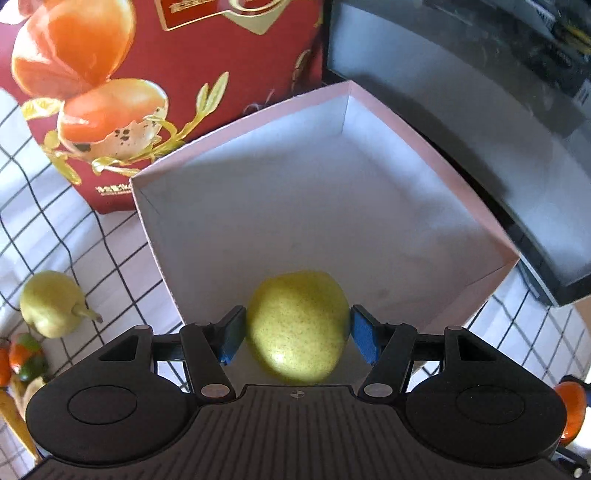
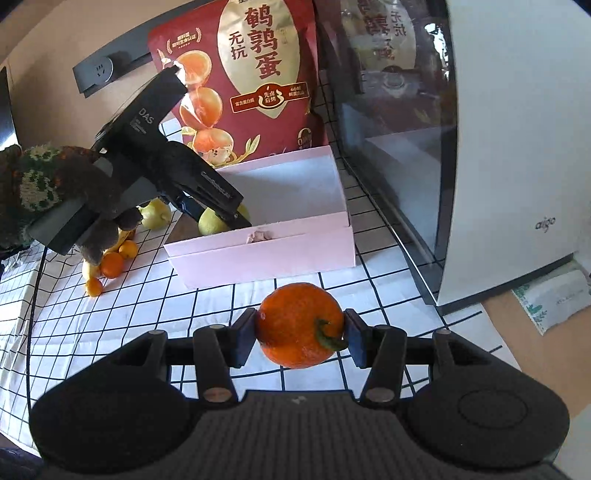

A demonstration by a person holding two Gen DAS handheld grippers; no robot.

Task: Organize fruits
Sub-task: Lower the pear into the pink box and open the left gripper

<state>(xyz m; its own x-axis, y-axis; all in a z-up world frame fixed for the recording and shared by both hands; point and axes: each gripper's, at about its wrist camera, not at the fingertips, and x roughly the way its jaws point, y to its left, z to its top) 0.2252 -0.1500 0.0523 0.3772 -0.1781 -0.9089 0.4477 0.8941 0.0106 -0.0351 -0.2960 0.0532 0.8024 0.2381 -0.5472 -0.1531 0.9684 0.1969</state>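
While the left tongs (image 1: 297, 328) squeeze one green pear (image 1: 295, 325) over the pink box (image 1: 424, 147), the right tongs (image 2: 300, 328) squeeze one orange (image 2: 299, 325).

Beige wall (image 2: 55, 33) w/ black socket strip (image 2: 99, 72), grid-check tablecloth (image 2: 110, 325)

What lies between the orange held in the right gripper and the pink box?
Only bare checked tablecloth, seen in the right wrist view. Nothing stands between the orange in the right gripper and the pink box.
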